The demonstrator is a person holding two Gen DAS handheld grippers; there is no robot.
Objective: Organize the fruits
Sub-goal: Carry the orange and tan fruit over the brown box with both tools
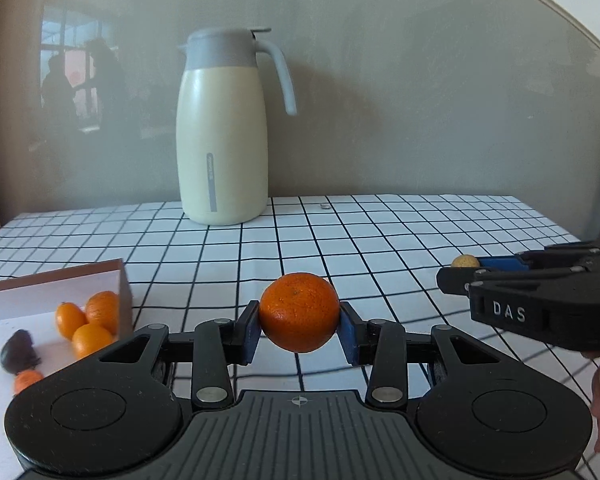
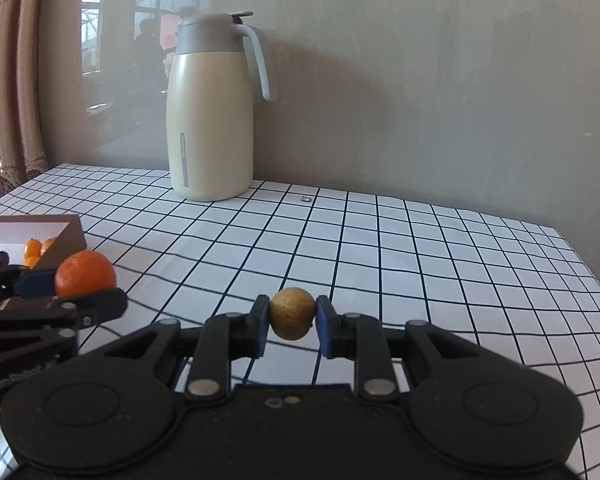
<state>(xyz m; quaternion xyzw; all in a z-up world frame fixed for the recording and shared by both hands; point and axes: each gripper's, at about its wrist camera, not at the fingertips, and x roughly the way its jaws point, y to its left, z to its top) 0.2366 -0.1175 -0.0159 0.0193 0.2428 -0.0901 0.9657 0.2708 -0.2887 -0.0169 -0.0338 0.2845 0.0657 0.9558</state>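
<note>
Orange point(image 1: 299, 312) held above the table point(image 1: 380, 236), pinched between the fingers point(image 1: 252, 330) of the left gripper point(image 1: 299, 330), which points slightly downward. Right gripper point(image 2: 292, 326), similarly angled, pinches a small tan fruit point(image 2: 291, 319). Box point(image 1: 116, 280) at left holds further fruits; jug point(image 1: 224, 128) behind.

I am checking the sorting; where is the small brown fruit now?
The small brown fruit is clamped in the right gripper, above the checked tablecloth.
</note>
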